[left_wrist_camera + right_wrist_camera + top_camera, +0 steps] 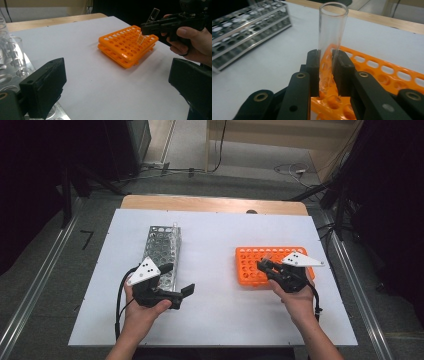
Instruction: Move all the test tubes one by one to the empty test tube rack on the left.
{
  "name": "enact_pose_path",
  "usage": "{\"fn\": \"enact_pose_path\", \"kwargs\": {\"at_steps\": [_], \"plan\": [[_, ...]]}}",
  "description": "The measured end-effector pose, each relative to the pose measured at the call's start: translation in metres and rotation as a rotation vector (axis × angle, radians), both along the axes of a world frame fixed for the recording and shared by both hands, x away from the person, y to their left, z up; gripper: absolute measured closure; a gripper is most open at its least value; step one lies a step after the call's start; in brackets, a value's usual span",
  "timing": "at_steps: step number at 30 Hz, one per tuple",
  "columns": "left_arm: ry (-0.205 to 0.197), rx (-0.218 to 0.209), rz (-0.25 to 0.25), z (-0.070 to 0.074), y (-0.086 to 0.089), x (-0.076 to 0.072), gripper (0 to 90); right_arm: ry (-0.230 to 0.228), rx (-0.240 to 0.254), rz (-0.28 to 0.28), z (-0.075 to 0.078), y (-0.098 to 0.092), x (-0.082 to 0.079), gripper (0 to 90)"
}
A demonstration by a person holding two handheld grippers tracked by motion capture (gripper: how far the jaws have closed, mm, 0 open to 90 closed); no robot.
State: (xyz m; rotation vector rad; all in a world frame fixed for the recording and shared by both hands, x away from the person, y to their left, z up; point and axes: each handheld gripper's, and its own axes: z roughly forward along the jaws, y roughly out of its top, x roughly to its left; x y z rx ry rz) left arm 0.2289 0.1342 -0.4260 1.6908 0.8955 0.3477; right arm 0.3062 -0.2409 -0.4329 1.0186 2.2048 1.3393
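Lower left of the high view, the left gripper [181, 295] is a black body with blocky jaws, topped by a grey three-cornered plate [144, 271] marked with a few small dark dots. A black cable [119, 306] loops from it down beside the bare forearm. Right of centre, the right gripper [262, 265] wears the same kind of plate and trails its own black cable. No sleeves show on either forearm. In the right gripper view its black jaw links carry round brass-coloured bushings and small screw holes. In the left gripper view the left gripper's jaws are thick matte black blocks.
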Motion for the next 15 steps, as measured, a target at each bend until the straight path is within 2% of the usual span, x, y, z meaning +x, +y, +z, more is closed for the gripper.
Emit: {"fn": "enact_pose_path", "kwargs": {"at_steps": [8, 15], "plan": [[-0.017, 0.004, -0.054, 0.003, -0.014, -0.001, 6.3, 0.012, 0.002, 0.108, 0.005, 0.021, -0.019, 73.7], [-0.035, 0.007, -0.098, 0.006, -0.025, -0.001, 19.4, 0.024, -0.023, 0.193, 0.002, 0.045, -0.031, 73.8]]}}
